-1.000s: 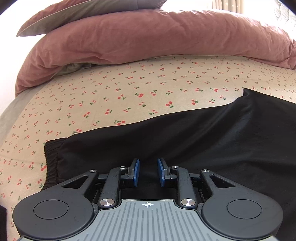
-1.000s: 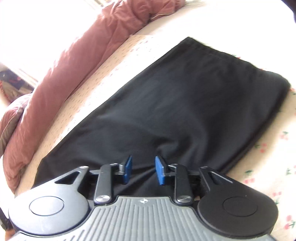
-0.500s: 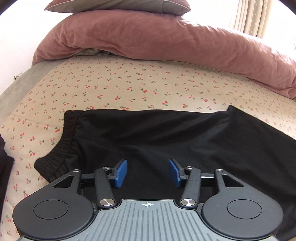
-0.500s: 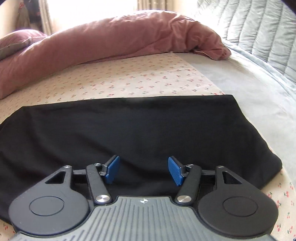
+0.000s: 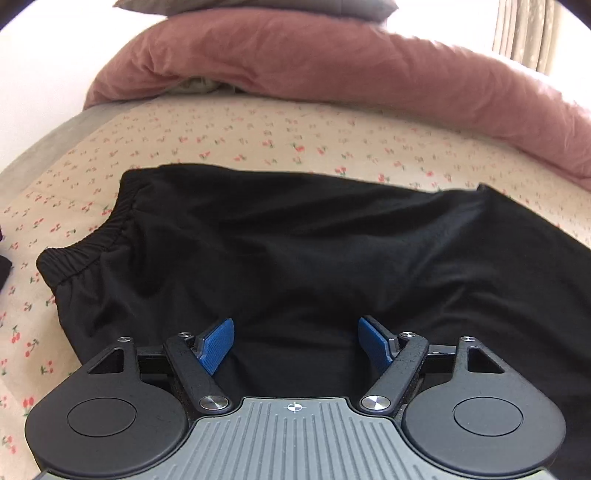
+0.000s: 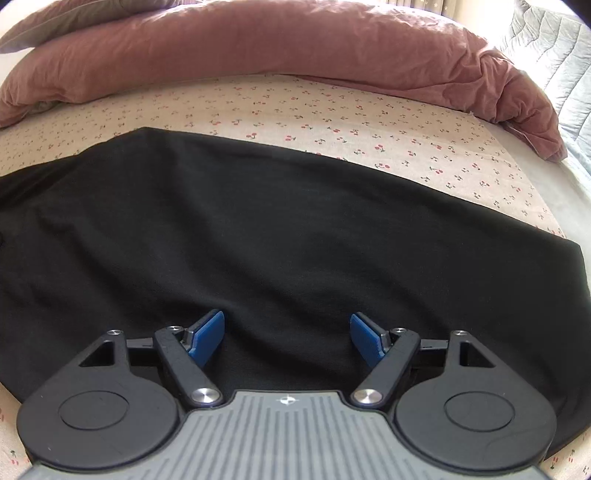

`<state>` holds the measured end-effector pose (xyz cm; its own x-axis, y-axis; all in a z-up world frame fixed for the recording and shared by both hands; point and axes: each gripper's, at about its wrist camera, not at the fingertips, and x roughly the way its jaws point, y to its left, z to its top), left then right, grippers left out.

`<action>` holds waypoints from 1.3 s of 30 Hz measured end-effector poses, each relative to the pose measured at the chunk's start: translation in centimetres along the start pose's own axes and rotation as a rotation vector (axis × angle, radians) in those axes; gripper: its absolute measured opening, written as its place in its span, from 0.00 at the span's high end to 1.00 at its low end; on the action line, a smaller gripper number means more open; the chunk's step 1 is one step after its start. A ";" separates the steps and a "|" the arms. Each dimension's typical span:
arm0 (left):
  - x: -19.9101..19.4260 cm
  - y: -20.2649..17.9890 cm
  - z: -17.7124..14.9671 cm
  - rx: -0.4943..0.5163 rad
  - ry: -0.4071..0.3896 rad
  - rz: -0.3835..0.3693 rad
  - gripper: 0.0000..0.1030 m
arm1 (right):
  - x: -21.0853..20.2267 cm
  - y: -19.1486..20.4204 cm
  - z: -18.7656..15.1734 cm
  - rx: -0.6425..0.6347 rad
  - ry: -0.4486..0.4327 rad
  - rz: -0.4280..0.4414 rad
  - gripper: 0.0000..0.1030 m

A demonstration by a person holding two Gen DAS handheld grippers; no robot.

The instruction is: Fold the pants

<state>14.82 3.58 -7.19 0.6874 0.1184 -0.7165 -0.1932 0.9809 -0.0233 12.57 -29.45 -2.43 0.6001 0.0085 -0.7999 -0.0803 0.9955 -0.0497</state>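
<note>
**Inspector:** On the bed (image 5: 229,133), over the cherry-print sheet, black pants (image 5: 314,251) are found laid out flat. The elastic waistband (image 5: 92,243) is seen at the left end in the left wrist view; the straight hem end (image 6: 546,280) is seen at the right in the right wrist view. Light creases are noted across the cloth.

**Clerk:** And the claws?

**Inspector:** The left claw (image 5: 296,343) is held above the cloth near the waistband end. Its jaws have just been opening and are now spread wide; nothing is pinched, and only flat cloth is seen beyond the gap. Blue pads (image 5: 216,345) are visible on both fingers.

**Clerk:** The right?

**Inspector:** The right claw (image 6: 287,339) is held above the leg part of the pants (image 6: 295,229). Its jaws too have just been opening and are spread wide, with no cloth caught between the pads (image 6: 207,338). Whether either claw touches the cloth below cannot be told.

**Clerk:** Surroundings?

**Inspector:** A pink duvet (image 6: 280,40) is bunched along the far side of the bed, well apart from the pants. A grey pillow (image 5: 258,5) is seen lying on top of it. A grey quilted cover (image 6: 554,48) is noted at the far right.
</note>
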 end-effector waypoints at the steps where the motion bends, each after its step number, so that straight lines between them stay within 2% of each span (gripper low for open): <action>1: -0.1 0.1 0.4 0.018 0.006 0.009 0.25 | 0.2 -1.0 -0.1 0.017 -0.003 -0.002 0.18; 3: -0.4 0.4 1.2 0.019 0.016 0.006 0.27 | 0.5 -2.9 -0.7 0.087 -0.007 -0.032 0.10; 6: 0.1 2.2 1.6 -0.047 0.054 -0.031 0.27 | 0.2 -5.9 -1.6 0.179 -0.016 -0.078 0.05; 12: 0.0 3.3 2.0 -0.080 0.073 -0.081 0.27 | -1.9 -10.8 -3.8 0.356 -0.002 -0.205 0.07; 17: -0.3 4.0 1.9 -0.095 0.081 -0.104 0.27 | -4.5 -16.0 -6.9 0.485 -0.013 -0.264 0.09; 23: -0.6 3.8 2.0 -0.102 0.100 -0.105 0.27 | -6.8 -22.6 -10.8 0.689 -0.038 -0.391 0.13; 28: -1.3 3.1 1.6 -0.101 0.107 -0.129 0.27 | -9.6 -27.3 -14.2 0.910 -0.139 -0.391 0.23; 30: -1.6 2.8 1.5 -0.110 0.111 -0.149 0.27 | -10.9 -29.1 -16.5 1.083 -0.229 -0.316 0.31; 32: -1.9 2.4 1.3 -0.111 0.116 -0.173 0.27 | -11.8 -30.1 -18.6 1.245 -0.321 -0.222 0.32; 33: -2.1 2.0 1.2 -0.105 0.115 -0.181 0.27 | -11.8 -30.1 -18.9 1.282 -0.342 -0.190 0.33; 35: -2.5 1.2 0.9 -0.084 0.106 -0.188 0.27 | -11.4 -29.9 -18.9 1.293 -0.355 -0.146 0.37; 39: -2.9 0.0 0.4 -0.038 0.099 -0.199 0.27 | -10.6 -29.2 -18.0 1.278 -0.362 -0.150 0.44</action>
<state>13.10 3.28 -4.88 0.6428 -0.0950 -0.7601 -0.0879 0.9766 -0.1964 -5.78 -60.27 -3.27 0.7291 -0.2819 -0.6237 0.6820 0.3762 0.6272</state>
